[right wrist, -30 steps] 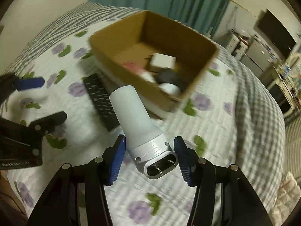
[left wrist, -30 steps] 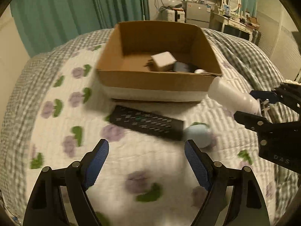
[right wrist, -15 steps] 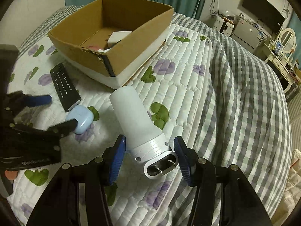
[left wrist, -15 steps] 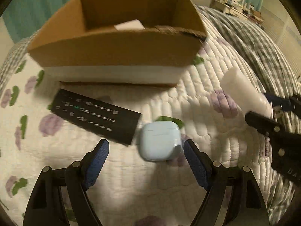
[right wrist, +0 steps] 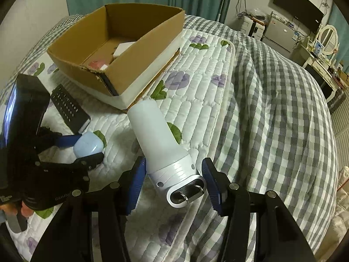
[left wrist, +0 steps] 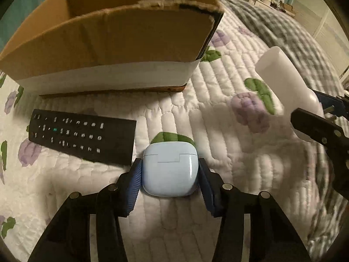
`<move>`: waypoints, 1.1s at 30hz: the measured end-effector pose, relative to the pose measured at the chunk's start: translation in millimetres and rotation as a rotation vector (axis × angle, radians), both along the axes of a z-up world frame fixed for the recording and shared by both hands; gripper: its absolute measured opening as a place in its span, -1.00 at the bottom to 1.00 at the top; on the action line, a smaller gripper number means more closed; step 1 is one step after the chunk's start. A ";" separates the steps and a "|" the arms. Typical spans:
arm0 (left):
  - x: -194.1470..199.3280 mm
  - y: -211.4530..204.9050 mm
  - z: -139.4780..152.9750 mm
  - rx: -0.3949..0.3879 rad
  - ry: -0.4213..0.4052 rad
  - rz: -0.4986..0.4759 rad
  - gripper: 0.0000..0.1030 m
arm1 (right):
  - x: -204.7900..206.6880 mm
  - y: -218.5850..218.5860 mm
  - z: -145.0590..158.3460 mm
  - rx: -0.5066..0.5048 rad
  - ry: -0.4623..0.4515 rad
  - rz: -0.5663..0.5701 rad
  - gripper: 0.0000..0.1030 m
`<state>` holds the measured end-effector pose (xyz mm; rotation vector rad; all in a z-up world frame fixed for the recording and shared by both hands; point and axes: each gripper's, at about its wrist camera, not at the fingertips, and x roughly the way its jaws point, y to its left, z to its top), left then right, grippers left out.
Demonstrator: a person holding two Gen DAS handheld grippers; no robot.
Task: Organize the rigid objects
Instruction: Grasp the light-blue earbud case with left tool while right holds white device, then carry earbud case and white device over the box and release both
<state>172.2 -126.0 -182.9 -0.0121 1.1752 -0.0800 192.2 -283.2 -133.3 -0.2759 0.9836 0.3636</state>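
Observation:
A light blue earbuds case (left wrist: 170,170) lies on the quilted bed pad. My left gripper (left wrist: 169,163) points down over it, jaws closing, and both blue pads touch its sides. The right wrist view shows the same case (right wrist: 87,145) in the left gripper (right wrist: 85,149). My right gripper (right wrist: 173,162) is shut on a white bottle (right wrist: 152,131) at its ribbed cap end, held above the bed. That bottle (left wrist: 281,80) shows at the right of the left wrist view. A black remote (left wrist: 82,135) lies left of the case, in front of the open cardboard box (left wrist: 122,43).
The box (right wrist: 152,50) holds a small white carton (right wrist: 123,49) and a pink item (right wrist: 97,65). A grey checked blanket (right wrist: 272,109) covers the bed's right side. Furniture and a TV stand at the far right, green curtains behind.
My left gripper came down over the earbuds case and its jaws closed onto it. The right gripper swung right of the box, still holding the white bottle.

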 end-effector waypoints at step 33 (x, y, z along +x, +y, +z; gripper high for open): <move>50.9 106.7 190.8 0.111 -0.430 -0.036 -0.03 | 46.4 123.1 172.4 0.118 -0.300 0.017 0.02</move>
